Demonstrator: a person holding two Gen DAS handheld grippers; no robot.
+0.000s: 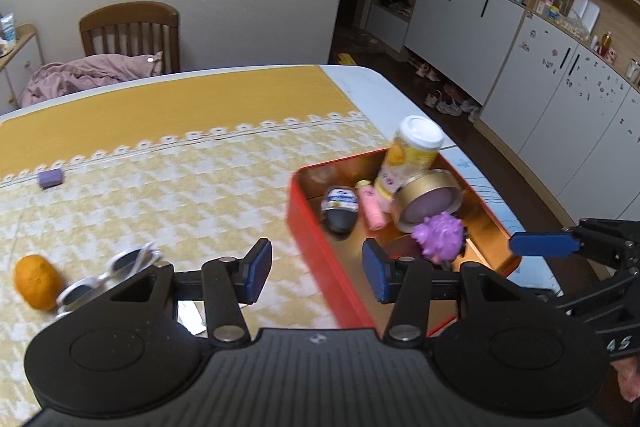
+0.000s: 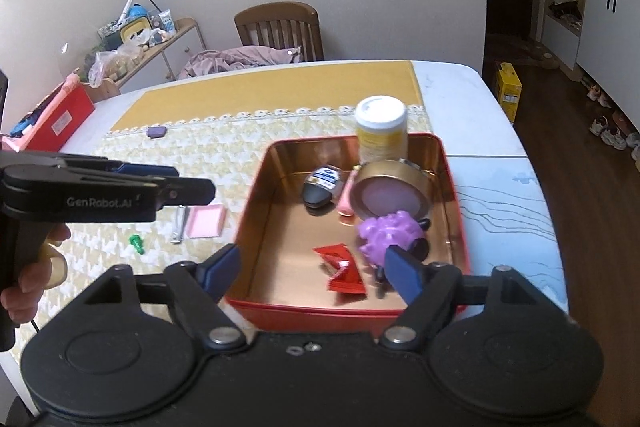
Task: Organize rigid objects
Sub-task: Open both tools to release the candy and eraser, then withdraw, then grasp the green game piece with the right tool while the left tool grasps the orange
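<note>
A red tin box (image 1: pixel 320 251) (image 2: pixel 256 211) with a gold inside stands on the table's right part. It holds a yellow bottle with a white cap (image 1: pixel 412 155) (image 2: pixel 382 131), a round gold tin with a purple top (image 1: pixel 430 197) (image 2: pixel 390 197), a purple spiky toy (image 1: pixel 438 233) (image 2: pixel 388 233), a pink tube (image 1: pixel 370 205), a black-and-white pod (image 1: pixel 340 209) (image 2: pixel 322 187) and a red packet (image 2: pixel 344 269). My left gripper (image 1: pixel 316 273) is open and empty over the box's near-left wall. My right gripper (image 2: pixel 314 269) is open and empty over the box's near edge.
Left of the box on the yellow houndstooth cloth lie white sunglasses (image 1: pixel 112 277), an orange (image 1: pixel 38 287), a purple block (image 1: pixel 51 177) (image 2: pixel 157 131), a pink card (image 2: pixel 206 222), nail clippers (image 2: pixel 180 225) and a green piece (image 2: pixel 137 243). A wooden chair (image 1: pixel 130 35) stands behind.
</note>
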